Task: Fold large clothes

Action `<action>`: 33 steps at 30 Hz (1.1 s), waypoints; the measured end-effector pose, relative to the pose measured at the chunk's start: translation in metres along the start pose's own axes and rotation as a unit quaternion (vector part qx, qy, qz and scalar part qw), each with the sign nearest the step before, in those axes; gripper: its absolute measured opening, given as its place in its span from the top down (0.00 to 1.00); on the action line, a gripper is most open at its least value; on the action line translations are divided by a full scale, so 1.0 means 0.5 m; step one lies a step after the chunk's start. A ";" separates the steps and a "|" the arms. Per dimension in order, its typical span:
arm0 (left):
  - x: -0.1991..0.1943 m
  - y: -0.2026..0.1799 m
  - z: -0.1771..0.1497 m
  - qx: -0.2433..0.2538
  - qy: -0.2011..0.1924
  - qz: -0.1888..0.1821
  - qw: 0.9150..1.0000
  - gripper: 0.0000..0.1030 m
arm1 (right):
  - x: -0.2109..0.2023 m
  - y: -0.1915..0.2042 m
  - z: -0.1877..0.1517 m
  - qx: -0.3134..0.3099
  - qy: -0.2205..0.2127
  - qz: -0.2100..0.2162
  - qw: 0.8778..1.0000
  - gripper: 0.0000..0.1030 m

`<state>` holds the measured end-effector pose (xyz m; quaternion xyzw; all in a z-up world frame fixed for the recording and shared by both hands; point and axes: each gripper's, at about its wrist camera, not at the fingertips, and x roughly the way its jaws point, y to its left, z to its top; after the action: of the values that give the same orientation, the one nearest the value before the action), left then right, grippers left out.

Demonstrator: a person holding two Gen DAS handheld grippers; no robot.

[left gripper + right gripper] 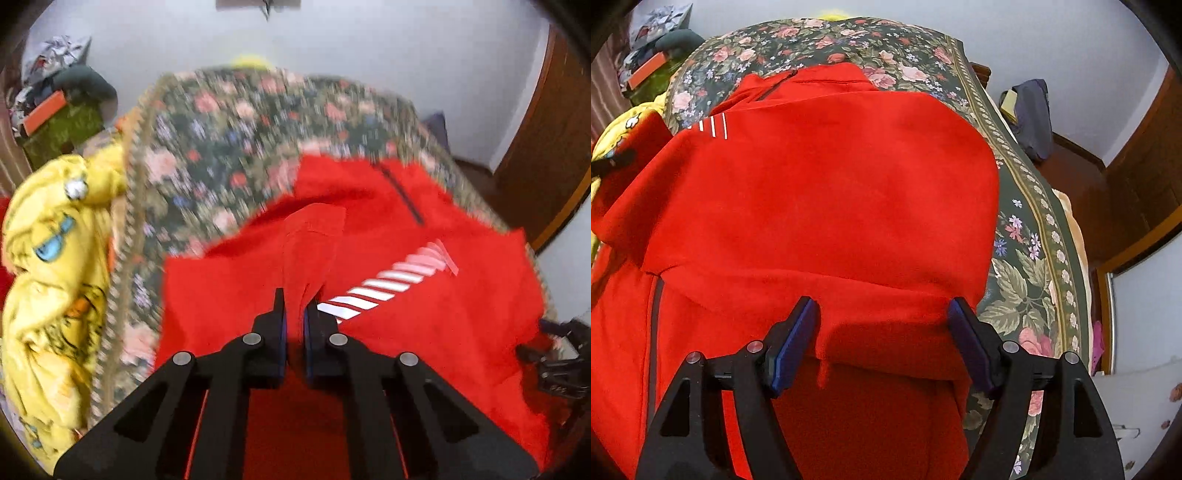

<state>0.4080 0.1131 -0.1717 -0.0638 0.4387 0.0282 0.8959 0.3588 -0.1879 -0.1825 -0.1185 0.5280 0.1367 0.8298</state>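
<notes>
My left hand-held gripper [294,301] pinches a fold of the red fleece jacket [424,229] at lower centre to lift it; my right hand-held gripper [882,314] hovers spread above the hem.

A dark floral bedspread [1027,288] covers the bed. At its left edge lies a crumpled yellow cartoon-print garment [51,280]. Far left, a cluttered pile with an orange box [42,112]. On the right, brown wooden furniture [1145,184] and a grey-blue cloth [1032,114] by the pale wall [369,48].
</notes>
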 end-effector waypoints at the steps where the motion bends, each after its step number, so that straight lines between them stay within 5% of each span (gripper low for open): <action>1: -0.021 0.016 0.005 -0.006 -0.014 -0.002 1.000 0.94 | 0.001 -0.002 0.000 0.001 0.000 0.002 1.000 0.30; 6: -0.061 0.081 -0.002 -0.026 -0.032 -0.011 0.999 0.94 | 0.005 0.001 0.002 0.003 0.002 -0.002 1.000 0.30; 12: 0.005 0.130 -0.079 -0.025 0.029 0.013 0.999 0.92 | 0.007 0.000 0.002 0.015 0.004 0.004 1.000 0.30; 19: 0.060 0.160 -0.172 -0.037 0.089 0.024 0.995 0.76 | 0.006 0.005 -0.002 0.013 0.003 0.001 1.000 0.30; 23: 0.049 0.175 -0.193 -0.023 0.083 0.054 0.995 0.49 | 0.006 0.004 -0.002 0.016 0.004 0.001 1.000 0.30; 33: -0.011 0.230 -0.170 0.011 0.080 0.101 0.992 0.47 | -0.033 -0.017 0.023 0.026 0.002 0.026 0.999 0.30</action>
<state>0.3260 0.2152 -0.2291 -0.0115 0.5134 0.1087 0.8512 0.3650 -0.1936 -0.1624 -0.0833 0.5358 0.1443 0.8278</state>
